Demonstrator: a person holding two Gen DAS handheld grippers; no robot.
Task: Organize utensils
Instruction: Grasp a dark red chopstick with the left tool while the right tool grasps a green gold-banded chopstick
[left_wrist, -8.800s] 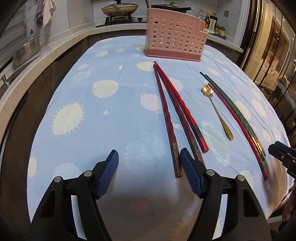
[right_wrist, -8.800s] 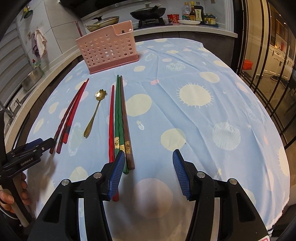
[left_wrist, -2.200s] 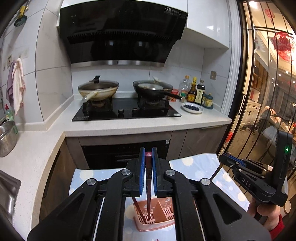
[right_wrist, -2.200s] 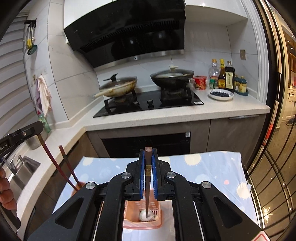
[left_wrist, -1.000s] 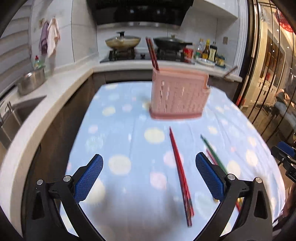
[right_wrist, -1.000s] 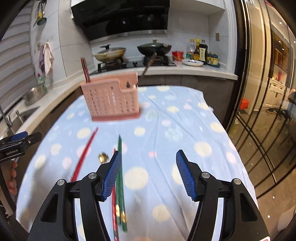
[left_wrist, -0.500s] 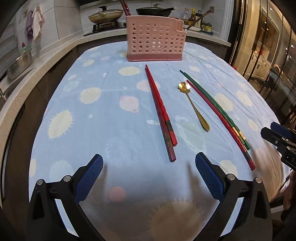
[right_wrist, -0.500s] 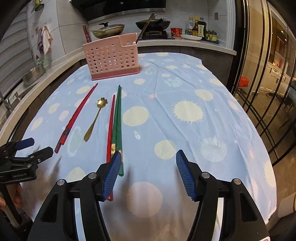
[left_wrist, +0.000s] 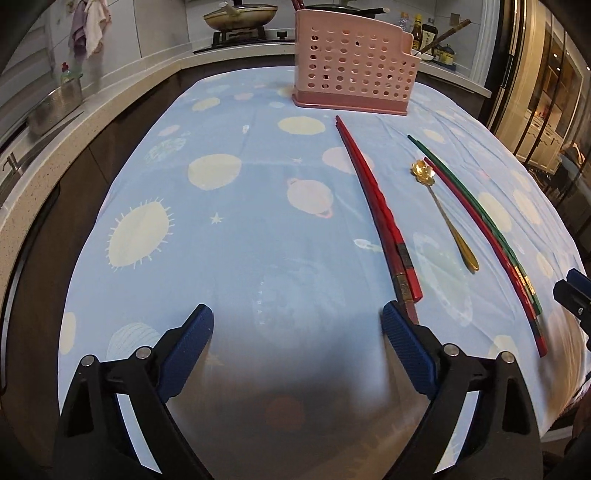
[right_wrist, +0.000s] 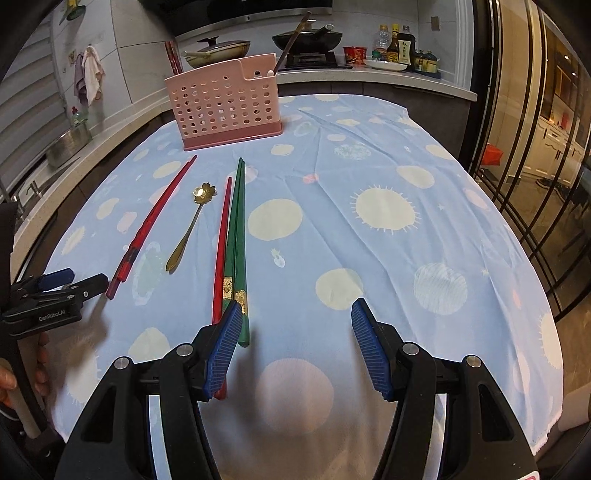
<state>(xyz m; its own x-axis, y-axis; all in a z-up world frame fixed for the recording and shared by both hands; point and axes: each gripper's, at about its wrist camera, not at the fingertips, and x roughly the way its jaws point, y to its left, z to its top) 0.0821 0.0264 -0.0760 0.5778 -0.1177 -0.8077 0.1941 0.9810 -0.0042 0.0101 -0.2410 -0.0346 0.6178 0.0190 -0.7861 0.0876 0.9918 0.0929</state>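
Note:
A pink perforated utensil holder (left_wrist: 354, 70) (right_wrist: 225, 107) stands at the far end of the blue cloth, with chopsticks poking out of it. On the cloth lie a pair of red chopsticks (left_wrist: 376, 206) (right_wrist: 151, 221), a gold spoon (left_wrist: 443, 214) (right_wrist: 188, 229), and two green chopsticks (left_wrist: 480, 218) (right_wrist: 236, 236) beside a single red one (right_wrist: 221, 243). My left gripper (left_wrist: 297, 328) hovers low, jaws closing with nothing between them, its right finger at the red pair's near end. My right gripper (right_wrist: 295, 332) is open and empty, its left finger over the green chopsticks' near ends.
The table's edge drops off on all sides. A counter with a steel pot (left_wrist: 55, 107) runs along the left. Behind the holder are a stove with pans (right_wrist: 306, 38) and bottles (right_wrist: 400, 48). Glass doors (right_wrist: 535, 110) stand at the right.
Both grippers have sunk from above the holder to just over the near cloth. The left jaws have narrowed a little. The chopsticks held earlier now stand in the holder.

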